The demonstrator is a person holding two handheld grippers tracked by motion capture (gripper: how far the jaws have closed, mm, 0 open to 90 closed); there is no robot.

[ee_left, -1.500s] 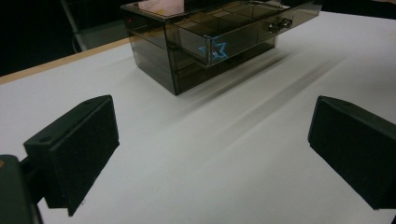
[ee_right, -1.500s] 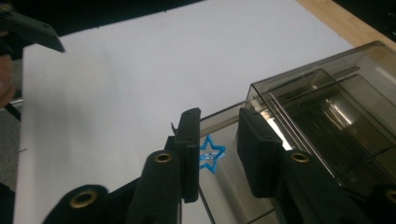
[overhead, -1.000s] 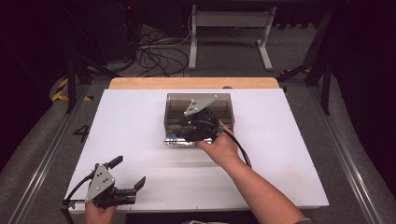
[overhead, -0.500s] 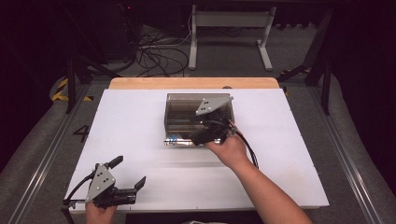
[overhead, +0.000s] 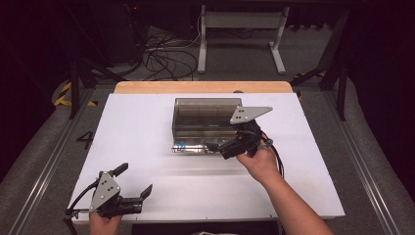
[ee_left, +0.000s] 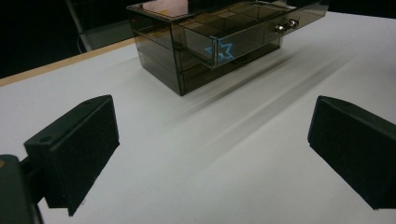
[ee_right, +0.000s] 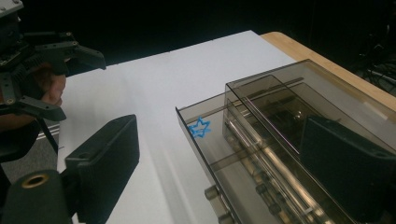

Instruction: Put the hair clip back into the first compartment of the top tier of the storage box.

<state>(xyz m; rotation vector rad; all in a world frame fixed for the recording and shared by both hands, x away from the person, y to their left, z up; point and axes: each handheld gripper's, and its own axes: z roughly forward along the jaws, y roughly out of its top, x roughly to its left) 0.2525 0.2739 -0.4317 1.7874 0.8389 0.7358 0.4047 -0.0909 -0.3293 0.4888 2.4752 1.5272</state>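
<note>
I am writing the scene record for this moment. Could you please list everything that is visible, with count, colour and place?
drawer box: 1, smoky transparent, table centre, toward the far edge
drawer: 1, smoky, top one pulled out, blue star sticker at a front corner
table: 1, white top, wooden far edge
cables: several, dark, floor behind the table
metal frame: 1, grey, floor at the back
left gripper: 1, black, near left corner, open
right gripper: 1, black, at the drawer front, jaws just been opening, nothing between them
</note>
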